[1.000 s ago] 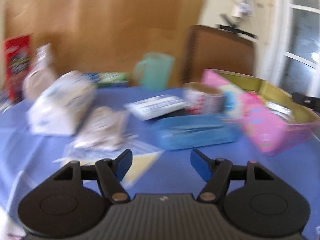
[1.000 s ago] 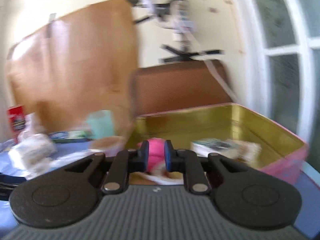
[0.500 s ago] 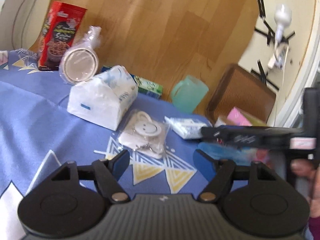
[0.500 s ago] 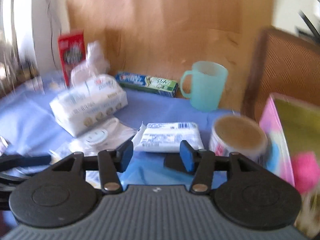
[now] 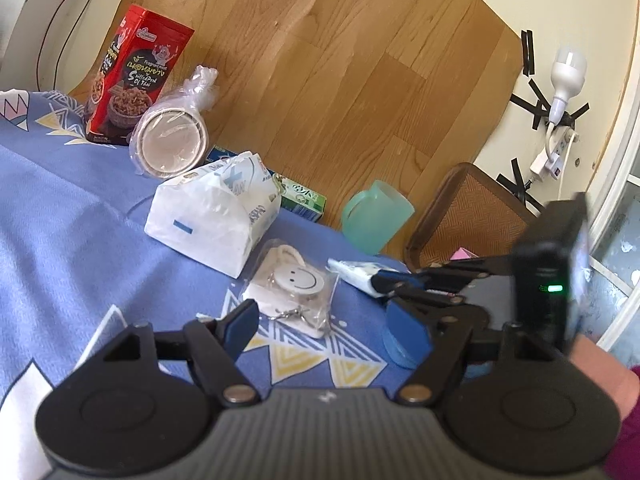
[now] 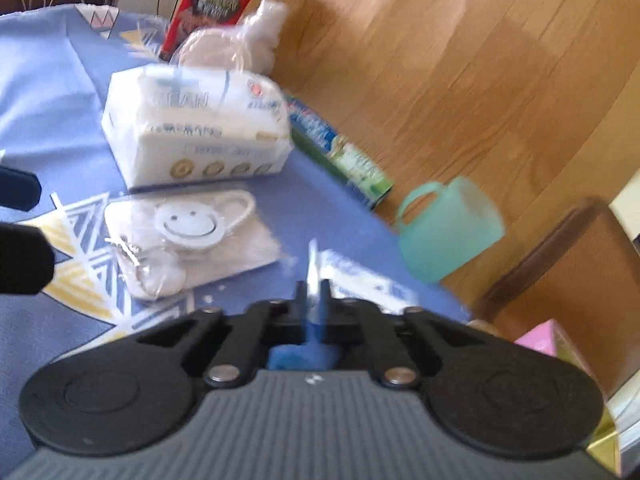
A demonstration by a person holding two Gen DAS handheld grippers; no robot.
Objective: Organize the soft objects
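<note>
My right gripper (image 6: 314, 300) is shut on the near edge of a small white tissue pack (image 6: 360, 276); it also shows in the left wrist view (image 5: 390, 284) at the pack (image 5: 352, 270). A bagged smiley-face keychain pouch (image 5: 292, 284) lies just ahead of my open, empty left gripper (image 5: 324, 326); the pouch is also in the right wrist view (image 6: 188, 236). A large white tissue pack (image 5: 216, 216) lies further back, and the right wrist view shows it too (image 6: 196, 140).
A red snack box (image 5: 136, 80), a bagged stack of paper cups (image 5: 172, 144), a toothpaste box (image 6: 340, 152) and a teal mug (image 6: 448, 232) stand along the wooden board. A pink tin's corner (image 6: 552, 336) and a brown chair (image 5: 468, 216) are right.
My right gripper has moved forward and down onto the small tissue pack and closed on its edge. My left gripper has stayed open, turning slightly toward the pouch.
</note>
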